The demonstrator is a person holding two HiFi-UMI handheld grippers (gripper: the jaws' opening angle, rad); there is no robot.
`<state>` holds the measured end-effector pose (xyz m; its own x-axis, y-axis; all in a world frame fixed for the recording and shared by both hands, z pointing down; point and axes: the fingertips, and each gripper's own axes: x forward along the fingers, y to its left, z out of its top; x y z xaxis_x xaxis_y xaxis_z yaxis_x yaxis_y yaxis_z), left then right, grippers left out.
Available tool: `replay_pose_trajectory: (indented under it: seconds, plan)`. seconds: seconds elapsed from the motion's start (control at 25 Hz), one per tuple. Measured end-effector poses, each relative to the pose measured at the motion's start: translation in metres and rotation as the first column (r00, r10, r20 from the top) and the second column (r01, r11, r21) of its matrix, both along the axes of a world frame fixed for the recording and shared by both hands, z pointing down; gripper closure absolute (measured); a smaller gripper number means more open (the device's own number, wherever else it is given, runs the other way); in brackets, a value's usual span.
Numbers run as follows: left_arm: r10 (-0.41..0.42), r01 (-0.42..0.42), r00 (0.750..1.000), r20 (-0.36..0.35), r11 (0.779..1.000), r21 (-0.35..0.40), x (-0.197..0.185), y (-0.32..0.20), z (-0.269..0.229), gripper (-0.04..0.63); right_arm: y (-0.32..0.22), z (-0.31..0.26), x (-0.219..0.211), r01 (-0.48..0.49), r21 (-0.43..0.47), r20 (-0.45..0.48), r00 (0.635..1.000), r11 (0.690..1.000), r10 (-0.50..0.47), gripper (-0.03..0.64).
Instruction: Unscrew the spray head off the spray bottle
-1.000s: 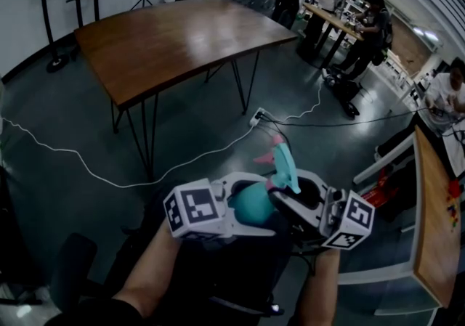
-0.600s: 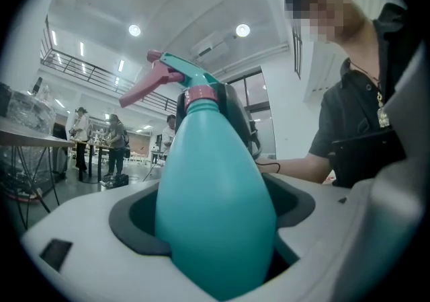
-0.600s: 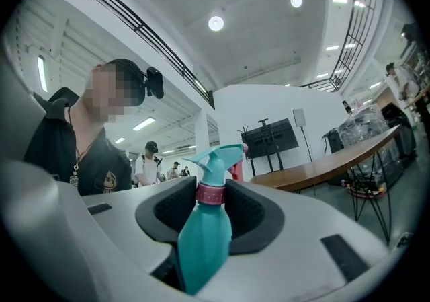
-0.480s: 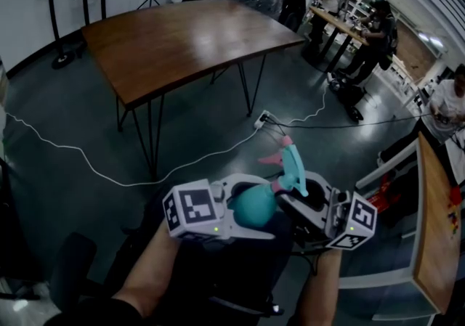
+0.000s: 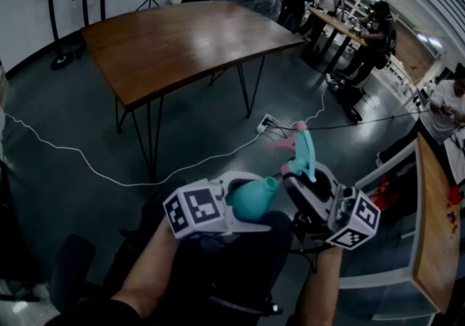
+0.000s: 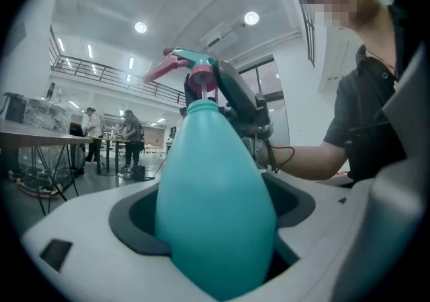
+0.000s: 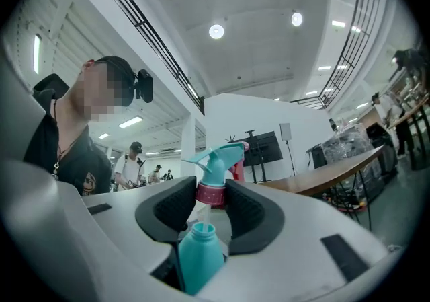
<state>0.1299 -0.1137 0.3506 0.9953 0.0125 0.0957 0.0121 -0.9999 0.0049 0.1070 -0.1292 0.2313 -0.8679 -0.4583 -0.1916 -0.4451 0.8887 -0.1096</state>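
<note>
Two grippers work opposed in mid-air: the left gripper (image 5: 241, 208) clamps the bottle (image 6: 215, 186) in its jaws against rotation, and the right gripper (image 7: 211, 212) has its jaws grasping the spray head (image 5: 301, 154) by its collar (image 7: 211, 194). The head sits just clear of the open neck (image 7: 201, 232), so it is judged unthreaded.

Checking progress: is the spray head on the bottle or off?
Off: the spray head sits clear above the bottle, whose open neck shows.

The spray head (image 5: 304, 155) has come off the spray bottle (image 5: 251, 198).

Spray bottle (image 5: 252, 198): sat gripped in left gripper (image 5: 263, 205).
Spray head (image 5: 304, 150): sat in right gripper (image 5: 296, 172), just off bottle's neck.
Table (image 5: 167, 41): stood beyond both.
</note>
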Motion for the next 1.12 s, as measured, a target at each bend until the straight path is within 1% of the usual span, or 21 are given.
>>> replay_pose_trajectory:
  seconds: [0.2, 0.36, 0.48, 0.64, 0.8, 0.92, 1.12]
  plan:
    - [-0.095, 0.094, 0.994, 0.059, 0.995, 0.013, 0.002, -0.018, 0.011, 0.167, -0.010, -0.013, 0.008, -0.109, 0.040, -0.015, 0.994, 0.993, 0.109, 0.474]
    - [-0.165, 0.162, 0.981, 0.104, 0.986, 0.032, 0.003, -0.030, 0.020, 0.167, -0.015, -0.029, 0.018, -0.197, 0.062, 0.017, 0.980, 0.978, 0.197, 0.474]
    - [-0.196, 0.192, 0.971, 0.137, 0.981, 0.039, 0.003, -0.036, 0.029, 0.167, -0.015, -0.046, 0.024, -0.270, 0.095, 0.040, 0.963, 0.958, 0.267, 0.474]
    - [-0.234, 0.227, 0.957, 0.171, 0.972, 0.060, 0.002, -0.043, 0.037, 0.167, -0.017, -0.065, 0.029, -0.357, 0.144, 0.045, 0.934, 0.923, 0.354, 0.472]
    - [-0.276, 0.265, 0.940, 0.198, 0.961, 0.081, -0.001, -0.050, 0.043, 0.167, -0.013, -0.079, 0.033, -0.408, 0.179, 0.058, 0.913, 0.895, 0.404, 0.473]
    - [-0.323, 0.312, 0.924, 0.205, 0.946, 0.083, -0.005, -0.058, 0.045, 0.167, -0.012, -0.081, 0.036, -0.446, 0.202, 0.052, 0.894, 0.872, 0.445, 0.474]
    - [-0.385, 0.378, 0.908, 0.165, 0.923, 0.071, -0.012, -0.070, 0.030, 0.167, -0.020, -0.075, 0.047, -0.522, 0.199, 0.039, 0.850, 0.830, 0.525, 0.474]
